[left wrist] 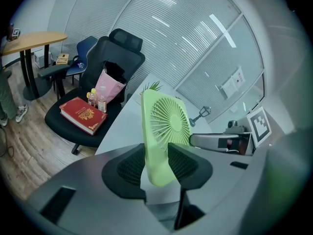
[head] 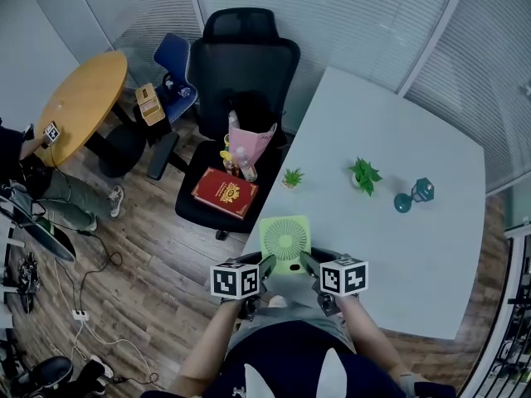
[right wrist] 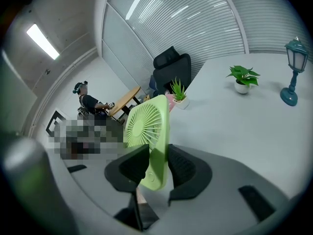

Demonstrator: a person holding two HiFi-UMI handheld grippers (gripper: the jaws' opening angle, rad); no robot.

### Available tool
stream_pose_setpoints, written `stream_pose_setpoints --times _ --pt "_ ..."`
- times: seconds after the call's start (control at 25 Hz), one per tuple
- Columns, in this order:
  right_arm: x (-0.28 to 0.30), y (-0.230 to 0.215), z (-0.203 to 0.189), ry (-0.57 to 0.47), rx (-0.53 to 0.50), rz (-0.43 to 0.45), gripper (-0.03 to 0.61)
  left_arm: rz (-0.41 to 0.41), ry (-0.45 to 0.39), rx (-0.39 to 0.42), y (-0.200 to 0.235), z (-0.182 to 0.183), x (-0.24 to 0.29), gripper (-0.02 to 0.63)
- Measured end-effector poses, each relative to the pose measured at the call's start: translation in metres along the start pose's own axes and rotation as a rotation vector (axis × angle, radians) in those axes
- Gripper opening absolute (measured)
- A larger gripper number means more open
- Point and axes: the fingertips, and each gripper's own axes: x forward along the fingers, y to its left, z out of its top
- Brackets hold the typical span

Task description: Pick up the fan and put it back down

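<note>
Pinching the fan (head: 285,240) from 7 and 5 o'clock, your left claw (head: 267,265) and right claw (head: 306,263) each clamp a lower edge, balancing it over the surface's (head: 398,247) near edge for setting down.

Light-green square plastic fan (head: 285,240) tilted at near edge of white table (head: 398,131)
Its round ribbed grille faced upward.

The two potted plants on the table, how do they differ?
The spiky plant has thin upright blades; the leafy plant has broad spreading leaves. The spiky plant looks smaller in the head view. The spiky plant sits near the table edge; the leafy plant stands further in, closer to the teal lamp. Both are green, upright, in small pale pots.
</note>
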Motion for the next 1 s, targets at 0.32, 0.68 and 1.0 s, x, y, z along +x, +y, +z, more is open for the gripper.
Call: stream_pose_setpoints --times 0.32,0.68,1.0 --pt "0.007 -0.008 -0.010 0.028 0.010 -0.013 0.124 0.009 0.026 -0.020 0.006 -0.009 0.009 0.160" --pt "0.014 -0.017 -0.024 0.073 0.018 -0.020 0.124 0.014 0.056 -0.039 0.010 -0.020 0.019 0.160" --pt "0.024 -0.025 -0.029 0.101 0.016 -0.041 0.126 0.027 0.084 -0.052 0.018 -0.027 0.029 0.160"
